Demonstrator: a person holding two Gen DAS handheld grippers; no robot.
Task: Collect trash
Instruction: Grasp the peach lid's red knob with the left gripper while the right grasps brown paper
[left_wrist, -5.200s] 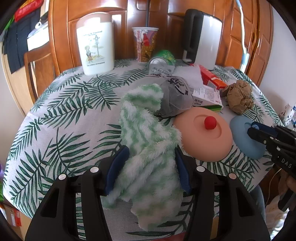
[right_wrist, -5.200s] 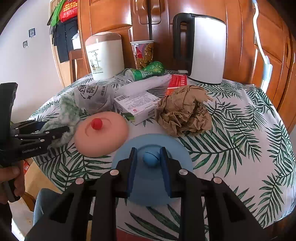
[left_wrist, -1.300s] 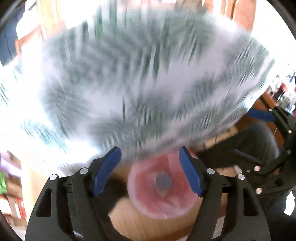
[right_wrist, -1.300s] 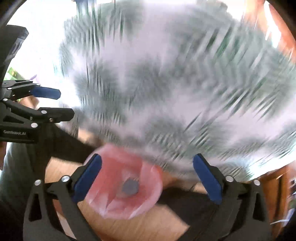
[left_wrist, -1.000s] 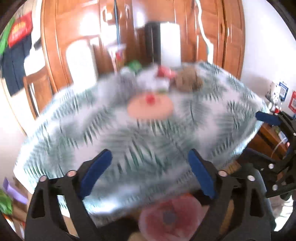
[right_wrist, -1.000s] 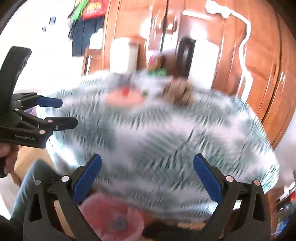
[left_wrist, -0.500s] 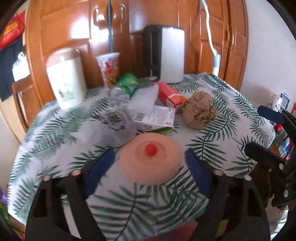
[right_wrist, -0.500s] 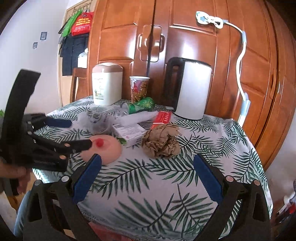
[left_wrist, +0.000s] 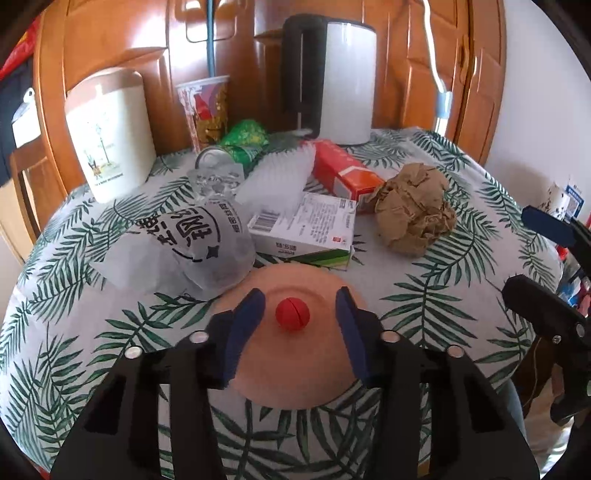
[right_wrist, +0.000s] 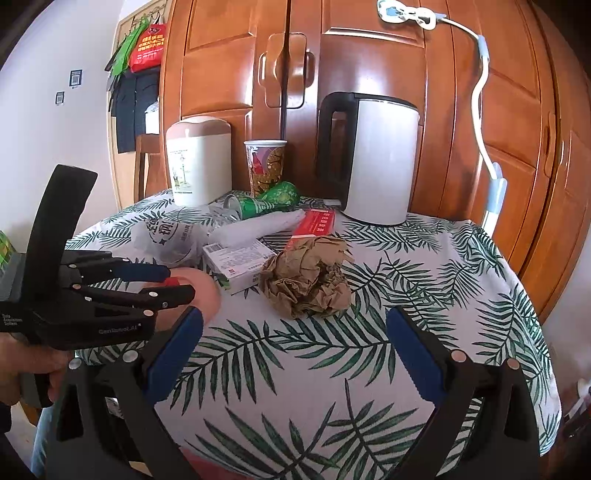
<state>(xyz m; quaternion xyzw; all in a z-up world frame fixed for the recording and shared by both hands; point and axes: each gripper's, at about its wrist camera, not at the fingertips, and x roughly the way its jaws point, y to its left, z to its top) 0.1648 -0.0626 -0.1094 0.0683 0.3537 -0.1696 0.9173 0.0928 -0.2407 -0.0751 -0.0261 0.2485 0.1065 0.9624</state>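
A peach silicone lid (left_wrist: 295, 369) with a red knob (left_wrist: 293, 313) lies at the table's near edge. My left gripper (left_wrist: 300, 306) is open, its blue pads either side of the knob, not touching it. It also shows in the right wrist view (right_wrist: 177, 282) over the lid (right_wrist: 207, 295). My right gripper (right_wrist: 295, 325) is wide open and empty above the tablecloth, near a crumpled brown paper ball (right_wrist: 306, 280). Behind lie a white carton (left_wrist: 306, 229), a red box (left_wrist: 343, 173), a grey plastic bag (left_wrist: 207, 243) and a green can (left_wrist: 236, 147).
At the back stand a cream bin (left_wrist: 110, 133), a paper cup (left_wrist: 205, 107) and a white kettle (left_wrist: 332, 77), before wooden cabinet doors (right_wrist: 369, 55). The round table has a palm-leaf cloth (right_wrist: 443, 295). A chair (right_wrist: 142, 166) stands at the far left.
Both grippers swung up from a pink bin below the table edge. The green cloth and blue lid are gone. My left gripper has moved in and narrowed around the red knob.
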